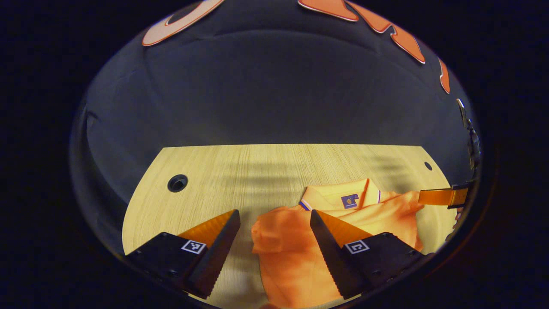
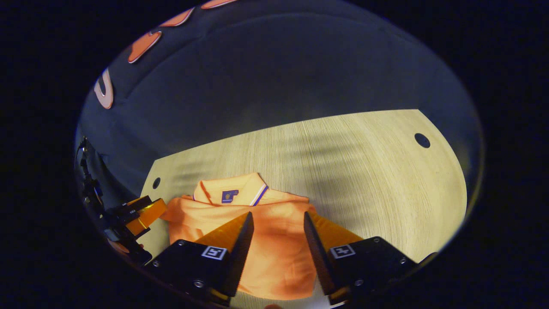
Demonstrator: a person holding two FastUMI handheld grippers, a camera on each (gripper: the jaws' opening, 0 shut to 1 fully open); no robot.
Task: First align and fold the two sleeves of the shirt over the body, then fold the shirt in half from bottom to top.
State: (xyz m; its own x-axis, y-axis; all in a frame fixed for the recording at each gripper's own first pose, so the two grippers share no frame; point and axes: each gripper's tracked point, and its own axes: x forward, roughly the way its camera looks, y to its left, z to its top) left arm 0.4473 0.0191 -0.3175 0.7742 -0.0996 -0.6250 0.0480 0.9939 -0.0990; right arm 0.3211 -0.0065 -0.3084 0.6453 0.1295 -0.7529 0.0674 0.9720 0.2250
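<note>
From the right gripper view I see the orange shirt (image 2: 274, 240) lying on the wooden bench (image 2: 364, 171), collar toward the far edge, with my right gripper (image 2: 278, 225) hovering over its body, fingers spread apart and holding nothing. In the left gripper view my left gripper (image 1: 274, 221) hangs over the shirt's bunched near-left edge, fingers likewise apart and empty, and bare bench lies open beyond the collar up to the far edge. Round cable holes (image 1: 177, 183) sit near the bench's far corners, well apart from the shirt.
</note>
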